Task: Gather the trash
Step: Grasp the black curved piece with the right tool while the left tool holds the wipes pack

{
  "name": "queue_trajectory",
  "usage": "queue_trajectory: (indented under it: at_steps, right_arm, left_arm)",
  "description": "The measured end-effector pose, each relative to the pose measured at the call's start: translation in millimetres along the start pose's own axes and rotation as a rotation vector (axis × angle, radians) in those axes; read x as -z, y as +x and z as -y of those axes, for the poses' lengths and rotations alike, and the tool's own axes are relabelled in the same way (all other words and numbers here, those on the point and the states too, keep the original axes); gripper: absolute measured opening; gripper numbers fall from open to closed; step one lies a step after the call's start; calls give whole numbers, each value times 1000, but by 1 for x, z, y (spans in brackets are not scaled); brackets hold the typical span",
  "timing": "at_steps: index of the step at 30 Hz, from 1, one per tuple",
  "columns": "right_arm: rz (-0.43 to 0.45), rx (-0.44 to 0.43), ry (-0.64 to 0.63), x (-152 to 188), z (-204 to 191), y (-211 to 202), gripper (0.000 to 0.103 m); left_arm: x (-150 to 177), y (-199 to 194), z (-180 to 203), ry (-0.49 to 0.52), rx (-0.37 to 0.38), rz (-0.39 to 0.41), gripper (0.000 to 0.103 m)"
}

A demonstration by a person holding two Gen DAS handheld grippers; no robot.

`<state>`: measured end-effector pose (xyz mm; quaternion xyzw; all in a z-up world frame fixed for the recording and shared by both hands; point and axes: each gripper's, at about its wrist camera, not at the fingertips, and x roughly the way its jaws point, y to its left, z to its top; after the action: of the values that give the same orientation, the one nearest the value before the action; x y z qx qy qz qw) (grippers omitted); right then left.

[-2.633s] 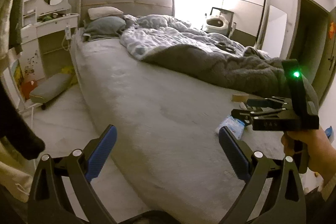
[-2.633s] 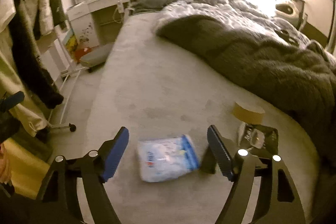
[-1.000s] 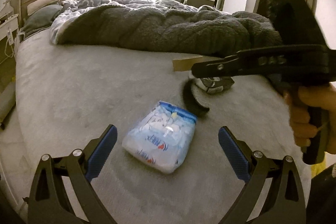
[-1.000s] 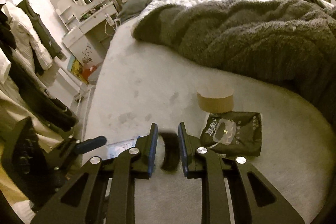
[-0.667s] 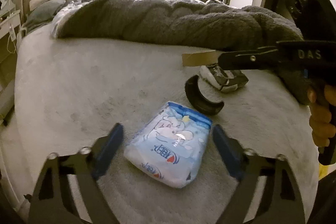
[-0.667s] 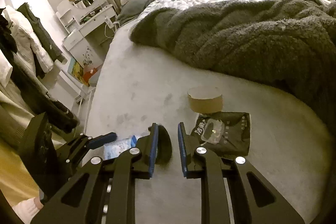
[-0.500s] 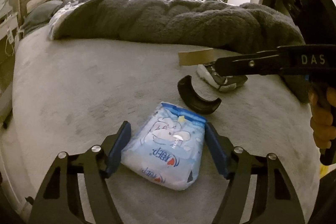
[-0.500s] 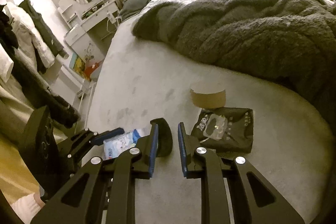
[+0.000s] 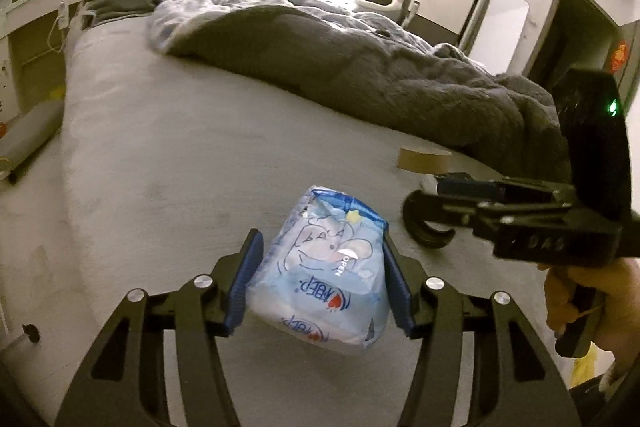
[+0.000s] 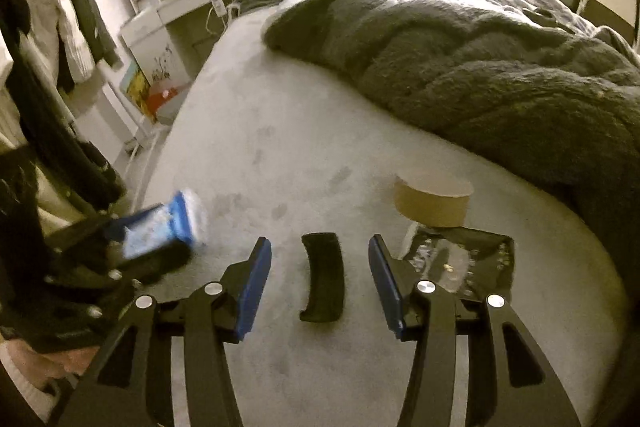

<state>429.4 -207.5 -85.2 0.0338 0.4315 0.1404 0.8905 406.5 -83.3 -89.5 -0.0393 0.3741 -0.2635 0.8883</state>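
A blue and white tissue pack (image 9: 324, 279) sits between the blue pads of my left gripper (image 9: 320, 241). The jaws are closing and both pads press on its sides. In the right wrist view the pack (image 10: 160, 227) shows blurred at the left. My right gripper (image 10: 319, 247) has its jaws opening. A black curved piece (image 10: 322, 279) lies loose on the bed sheet (image 10: 260, 147) between its fingers, touched by neither pad. Just beyond are a brown cardboard tape roll (image 10: 432, 201) and a black foil packet (image 10: 460, 259).
A thick grey blanket (image 10: 480, 67) is heaped across the far right of the bed. A dressing table (image 10: 176, 7) and hanging clothes (image 10: 60, 47) stand beyond the bed's left edge. A person's hand (image 9: 576, 291) holds the right gripper.
The left jaws closed from wide open onto the tissue pack. The right jaws opened and let go of the black curved piece, which now lies on the sheet.
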Motion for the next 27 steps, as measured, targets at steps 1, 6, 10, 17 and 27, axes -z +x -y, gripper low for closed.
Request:
queue_trajectory:
  at_steps: [1, 6, 10, 17, 27]
  right_arm:
    - [-10, 3, -9, 0, -2, 4, 51]
    - [-45, 57, -20, 2, -9, 18, 40]
    - [-57, 85, -23, 2, -10, 25, 22]
    - [3, 90, -11, -3, -12, 2, 19]
    - [27, 97, -37, 13, -24, -18, 8]
  left_arm:
    - [-1, -2, -2, -1, -5, 2, 60]
    - [-1, -11, -4, -9, -14, 6, 60]
    - [0, -21, -2, 5, -29, 3, 60]
    - [6, -50, -2, 16, -46, 22, 60]
    - [36, -105, -11, -4, -91, 36, 60]
